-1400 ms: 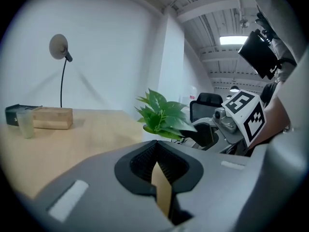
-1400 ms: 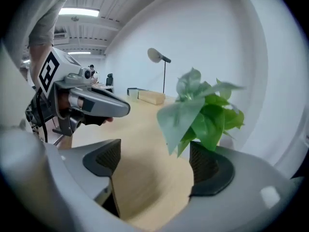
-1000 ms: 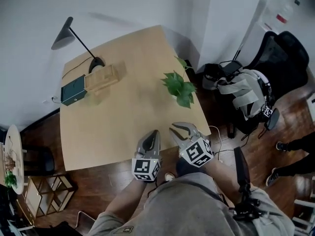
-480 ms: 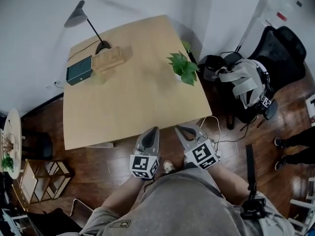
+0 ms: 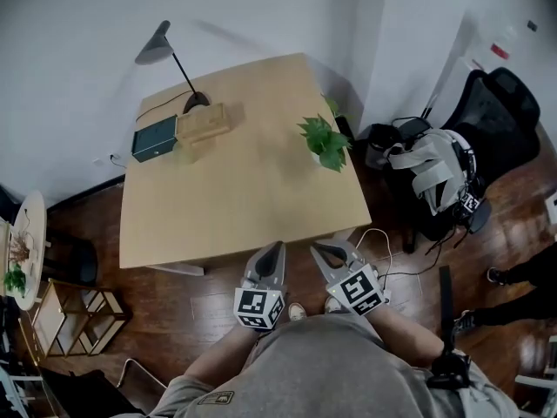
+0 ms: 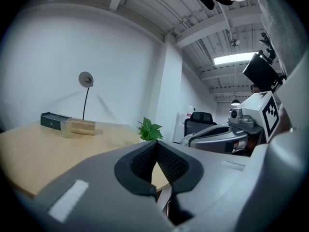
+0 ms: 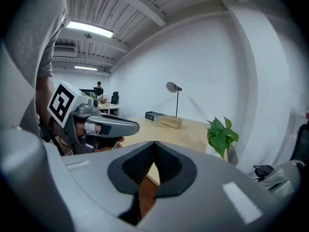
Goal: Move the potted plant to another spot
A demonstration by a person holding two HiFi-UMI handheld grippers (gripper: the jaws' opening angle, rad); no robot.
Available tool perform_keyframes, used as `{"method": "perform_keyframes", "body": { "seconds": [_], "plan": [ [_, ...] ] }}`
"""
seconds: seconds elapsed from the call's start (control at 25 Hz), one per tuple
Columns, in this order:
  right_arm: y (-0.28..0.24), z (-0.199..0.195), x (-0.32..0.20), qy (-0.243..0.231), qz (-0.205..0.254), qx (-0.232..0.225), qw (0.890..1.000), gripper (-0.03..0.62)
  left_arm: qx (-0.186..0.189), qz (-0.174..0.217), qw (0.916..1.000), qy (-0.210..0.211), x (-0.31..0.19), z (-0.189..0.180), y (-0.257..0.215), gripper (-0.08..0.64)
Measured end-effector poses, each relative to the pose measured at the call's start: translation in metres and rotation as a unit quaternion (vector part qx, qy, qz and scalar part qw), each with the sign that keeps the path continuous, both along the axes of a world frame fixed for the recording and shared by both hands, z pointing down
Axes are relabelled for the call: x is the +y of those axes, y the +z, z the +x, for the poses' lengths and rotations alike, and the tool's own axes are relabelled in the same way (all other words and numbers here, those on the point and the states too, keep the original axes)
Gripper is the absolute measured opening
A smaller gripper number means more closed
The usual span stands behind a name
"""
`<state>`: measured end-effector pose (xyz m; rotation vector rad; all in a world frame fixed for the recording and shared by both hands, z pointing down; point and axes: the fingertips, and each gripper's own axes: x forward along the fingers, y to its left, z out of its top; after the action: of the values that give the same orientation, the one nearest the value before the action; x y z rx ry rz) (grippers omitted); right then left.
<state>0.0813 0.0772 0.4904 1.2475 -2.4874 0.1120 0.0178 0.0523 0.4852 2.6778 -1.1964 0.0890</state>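
The potted plant [image 5: 325,140], green leaves in a small pot, stands near the right edge of the light wood table [image 5: 235,198]. It also shows as the plant [image 6: 150,130] in the left gripper view and the plant [image 7: 222,135] in the right gripper view, beyond the jaws. Both grippers hover over the wooden floor just off the table's near edge, well short of the plant. My left gripper [image 5: 273,250] is shut and holds nothing. Beside it, my right gripper [image 5: 325,251] is shut and empty too.
At the table's far left stand a desk lamp [image 5: 165,46], a dark green box [image 5: 155,138], a wooden block [image 5: 203,122] and a small cup [image 5: 184,152]. A black chair [image 5: 492,103] with bags [image 5: 435,168] and floor cables [image 5: 374,233] lie right. A side table [image 5: 22,259] stands left.
The person has stepped back from the table, so both grippers have drawn away from its near edge. The right gripper's jaws have closed. The plant has stayed in place.
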Motion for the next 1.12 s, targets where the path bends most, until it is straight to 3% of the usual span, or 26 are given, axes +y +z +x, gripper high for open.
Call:
{"method": "perform_keyframes", "body": {
  "seconds": [1.12],
  "plan": [
    [-0.003,0.013,0.007,-0.021,0.011,0.029,0.999,0.005,-0.012,0.004,0.9999,-0.002,0.014,0.024,0.000,-0.006]
  ]
}}
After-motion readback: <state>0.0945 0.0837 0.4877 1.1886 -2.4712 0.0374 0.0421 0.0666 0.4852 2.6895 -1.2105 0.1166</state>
